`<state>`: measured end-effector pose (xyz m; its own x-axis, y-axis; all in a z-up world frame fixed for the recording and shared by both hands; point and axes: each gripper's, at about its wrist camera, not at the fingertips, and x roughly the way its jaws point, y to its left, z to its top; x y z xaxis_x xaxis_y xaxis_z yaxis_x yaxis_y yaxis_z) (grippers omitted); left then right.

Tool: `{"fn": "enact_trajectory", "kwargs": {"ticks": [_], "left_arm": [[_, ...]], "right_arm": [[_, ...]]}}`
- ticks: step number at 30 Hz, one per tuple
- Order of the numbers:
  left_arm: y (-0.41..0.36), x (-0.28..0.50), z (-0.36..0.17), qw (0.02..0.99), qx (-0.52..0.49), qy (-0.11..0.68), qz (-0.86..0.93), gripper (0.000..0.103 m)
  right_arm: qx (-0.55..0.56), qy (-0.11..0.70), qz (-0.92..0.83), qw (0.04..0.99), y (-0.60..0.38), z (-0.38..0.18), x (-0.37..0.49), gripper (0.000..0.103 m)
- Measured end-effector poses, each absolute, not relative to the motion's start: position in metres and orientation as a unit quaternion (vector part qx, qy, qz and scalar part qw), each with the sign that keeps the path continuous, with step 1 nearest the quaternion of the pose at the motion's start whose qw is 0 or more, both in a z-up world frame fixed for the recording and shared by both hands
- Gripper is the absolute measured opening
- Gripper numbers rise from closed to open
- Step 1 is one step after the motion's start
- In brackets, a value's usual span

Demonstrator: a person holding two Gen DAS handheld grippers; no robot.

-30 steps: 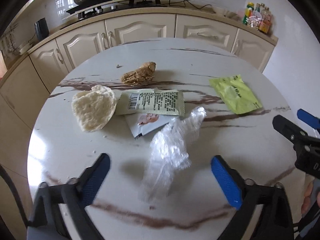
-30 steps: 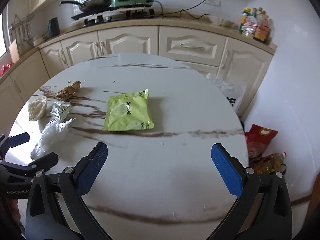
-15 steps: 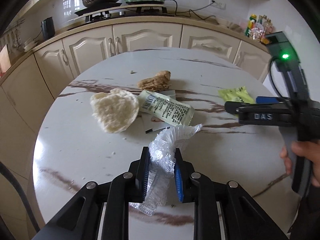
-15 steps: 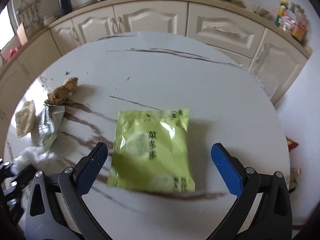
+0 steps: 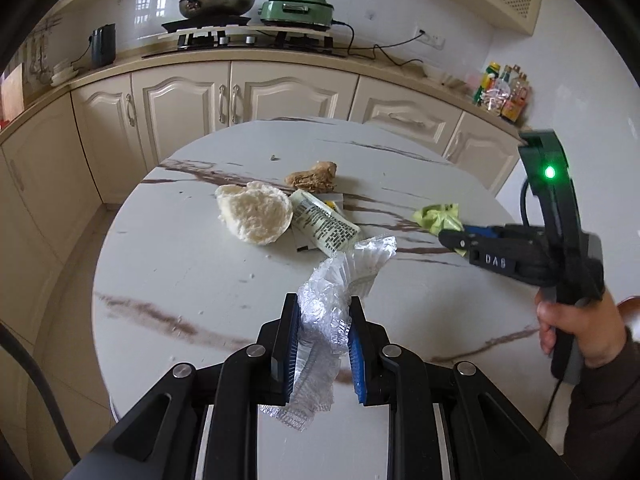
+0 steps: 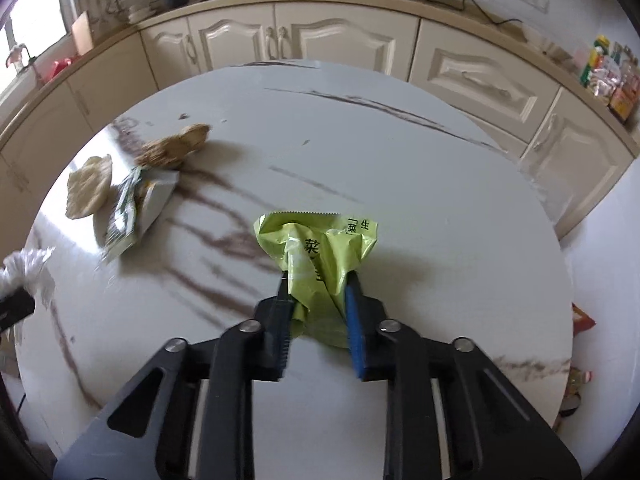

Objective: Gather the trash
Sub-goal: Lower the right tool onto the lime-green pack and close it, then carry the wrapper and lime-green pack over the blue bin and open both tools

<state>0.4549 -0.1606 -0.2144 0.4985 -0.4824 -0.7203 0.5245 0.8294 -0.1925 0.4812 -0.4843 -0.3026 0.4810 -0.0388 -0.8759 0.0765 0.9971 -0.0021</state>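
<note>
Left gripper (image 5: 322, 338) nearly closed, blue pads pinching a crumpled clear plastic wrapper (image 5: 340, 288) at its middle, loose ends trailing above and below the jaws. Beyond it on the round marble table (image 5: 180, 272): a white rice cracker (image 5: 256, 216), a printed sachet (image 5: 324, 228) just beside it, a brown ginger-like lump (image 5: 312, 178) further back. Off to the right, the right gripper (image 5: 454, 236) seen side-on, biting a green packet (image 5: 438, 218). Likely risk: thin slippery film sliding out of the pads if swung fast, since only a narrow band is caught.

From the right wrist: right gripper (image 6: 320, 292) closed down tight on the green packet (image 6: 316, 260), bunched and creased between the fingers, top edge fanned out, seemingly raised off the tabletop. Cracker (image 6: 88, 186), sachet (image 6: 136, 208) and lump (image 6: 176, 148) left uncollected well apart at the left. Possible trouble: packet contents shifting and dragging it loose, or the dangling wrapper brushing the sachet during carry-off.
</note>
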Motion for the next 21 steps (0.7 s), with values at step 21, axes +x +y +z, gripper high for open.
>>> {"fn": "enact_trajectory", "kwargs": {"ticks": [21], "left_arm": [[0.07, 0.408, -0.162, 0.924, -0.045, 0.341, -0.167, 0.019]], "right_arm": [[-0.026, 0.359, 0.151, 0.921, -0.221, -0.187, 0.43, 0.019]]}}
